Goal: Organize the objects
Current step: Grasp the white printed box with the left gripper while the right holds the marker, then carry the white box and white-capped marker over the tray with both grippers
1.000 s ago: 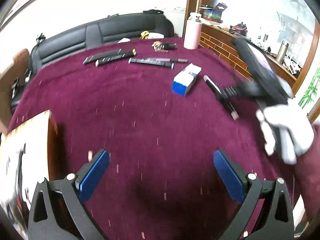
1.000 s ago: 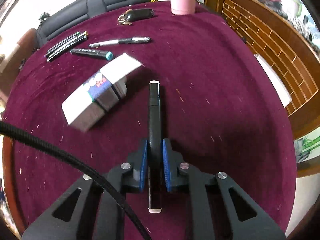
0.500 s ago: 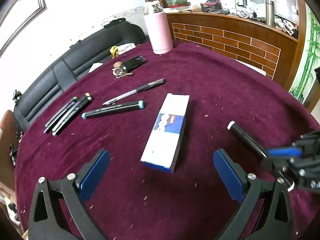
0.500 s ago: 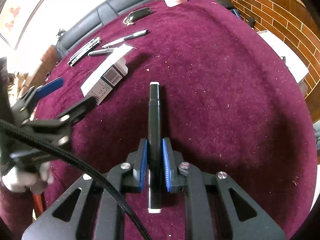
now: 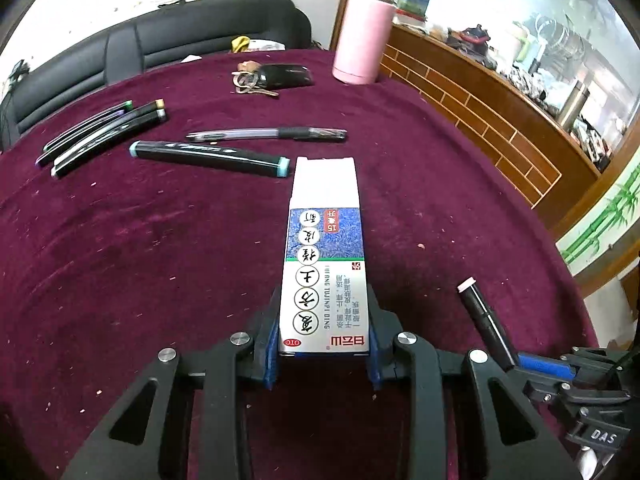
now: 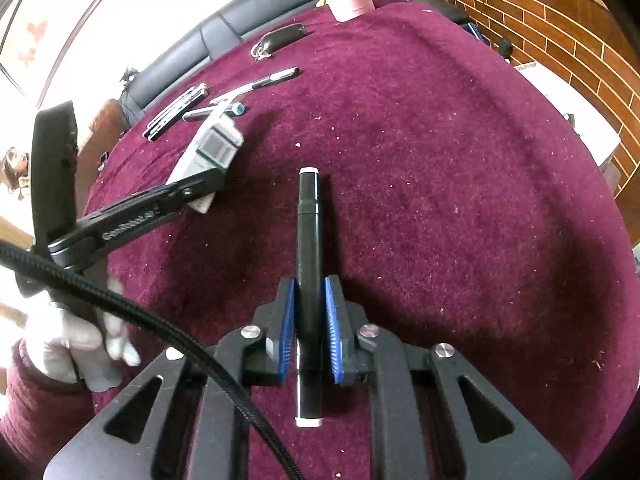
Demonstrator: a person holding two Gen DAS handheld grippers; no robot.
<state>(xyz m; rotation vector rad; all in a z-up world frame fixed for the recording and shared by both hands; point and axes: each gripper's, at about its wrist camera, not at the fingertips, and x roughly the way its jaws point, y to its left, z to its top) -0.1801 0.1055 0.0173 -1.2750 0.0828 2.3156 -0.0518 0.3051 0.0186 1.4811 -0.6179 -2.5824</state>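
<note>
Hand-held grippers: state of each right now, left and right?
Left hand-held gripper: jaws closing on the white and blue box, pads at its sides.
Right hand-held gripper: closed on the black marker.

Two grippers: left gripper (image 5: 323, 336), right gripper (image 6: 308, 320). One box (image 5: 324, 248), white and blue. One black marker (image 6: 308, 264) with white ends. One marker with teal ends (image 5: 208, 158). One clear pen (image 5: 266, 134). Three more pens in a bunch (image 5: 104, 130), as far as can be told. One set of keys (image 5: 274, 78). One pink bottle (image 5: 362, 38). One red cloth (image 5: 120, 248). One black sofa (image 5: 160, 46). One white glove (image 6: 76, 340).
</note>
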